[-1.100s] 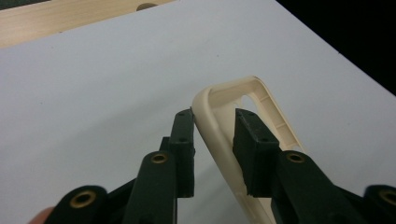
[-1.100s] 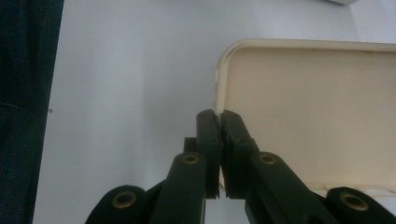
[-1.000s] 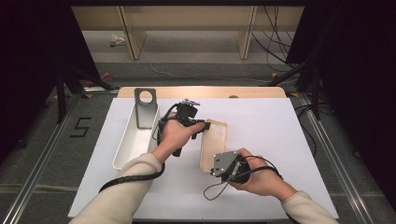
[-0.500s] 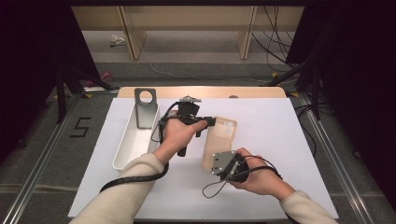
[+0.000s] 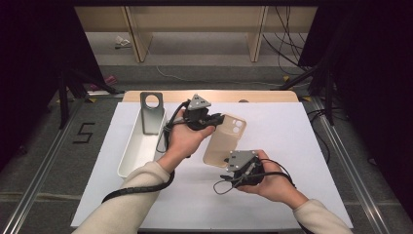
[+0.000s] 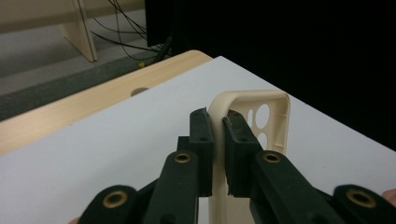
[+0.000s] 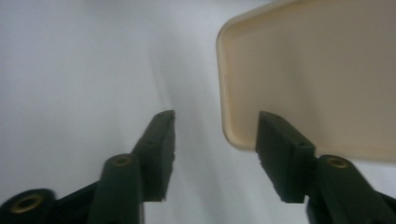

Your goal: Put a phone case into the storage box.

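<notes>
Cream phone case (image 5: 225, 139), tilted over the counter (image 5: 302, 141).
Camera-cutout end raised toward the far edge, near the counter's middle.

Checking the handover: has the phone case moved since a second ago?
Yes. The phone case, clamped by the left gripper, has tilted up off the white mat, away from the white tray. The right gripper has just opened, off the case.

Smooth matt cream plastic phone case (image 5: 225, 140); matt white table sheet (image 5: 302, 141); pale wooden edge (image 5: 263, 95).
</notes>
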Available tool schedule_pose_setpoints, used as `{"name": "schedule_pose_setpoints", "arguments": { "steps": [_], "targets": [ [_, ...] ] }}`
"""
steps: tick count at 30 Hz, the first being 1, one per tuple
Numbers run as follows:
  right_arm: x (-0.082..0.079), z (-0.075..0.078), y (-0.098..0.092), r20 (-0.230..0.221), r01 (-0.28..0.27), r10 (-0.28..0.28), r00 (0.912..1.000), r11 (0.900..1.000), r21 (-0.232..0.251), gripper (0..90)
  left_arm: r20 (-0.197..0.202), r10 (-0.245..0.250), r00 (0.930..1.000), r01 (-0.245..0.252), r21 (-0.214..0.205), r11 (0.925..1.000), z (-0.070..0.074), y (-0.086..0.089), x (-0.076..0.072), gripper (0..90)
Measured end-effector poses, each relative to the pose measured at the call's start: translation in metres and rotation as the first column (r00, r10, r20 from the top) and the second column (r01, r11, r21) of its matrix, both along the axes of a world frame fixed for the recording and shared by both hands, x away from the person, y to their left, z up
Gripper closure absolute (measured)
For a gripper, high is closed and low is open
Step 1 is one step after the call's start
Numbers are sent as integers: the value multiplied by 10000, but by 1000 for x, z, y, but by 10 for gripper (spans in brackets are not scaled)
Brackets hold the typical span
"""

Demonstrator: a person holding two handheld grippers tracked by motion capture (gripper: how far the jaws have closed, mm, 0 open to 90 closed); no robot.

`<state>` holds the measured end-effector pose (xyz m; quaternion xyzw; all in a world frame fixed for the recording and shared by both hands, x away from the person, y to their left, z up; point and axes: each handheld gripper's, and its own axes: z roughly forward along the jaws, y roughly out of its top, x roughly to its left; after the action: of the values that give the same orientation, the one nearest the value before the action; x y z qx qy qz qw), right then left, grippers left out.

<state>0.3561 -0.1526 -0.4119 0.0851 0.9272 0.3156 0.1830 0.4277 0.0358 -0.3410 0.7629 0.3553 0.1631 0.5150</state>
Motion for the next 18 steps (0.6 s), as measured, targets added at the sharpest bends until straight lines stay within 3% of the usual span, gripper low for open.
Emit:
{"name": "schedule_pose_setpoints", "arguments": {
  "steps": [4,9,15,18],
  "targets": [
    [4,3,-7,-315,413,-390,9987,9964,743,350,567,306,9979,-312,100,9995,3,9,-1,829],
    [10,3,-15,-541,1096,-1026,9933,9829,1479,287,1062,652,9922,-660,46,9978,7,20,-3,829],
    [13,2,-22,-720,1516,-1408,9874,9725,1770,265,1299,903,9874,-899,-93,9959,12,31,-4,829],
    [14,3,-27,-876,1755,-1602,9832,9614,2118,236,1370,1004,9855,-981,-230,9949,14,37,-5,829]
  ]
}}
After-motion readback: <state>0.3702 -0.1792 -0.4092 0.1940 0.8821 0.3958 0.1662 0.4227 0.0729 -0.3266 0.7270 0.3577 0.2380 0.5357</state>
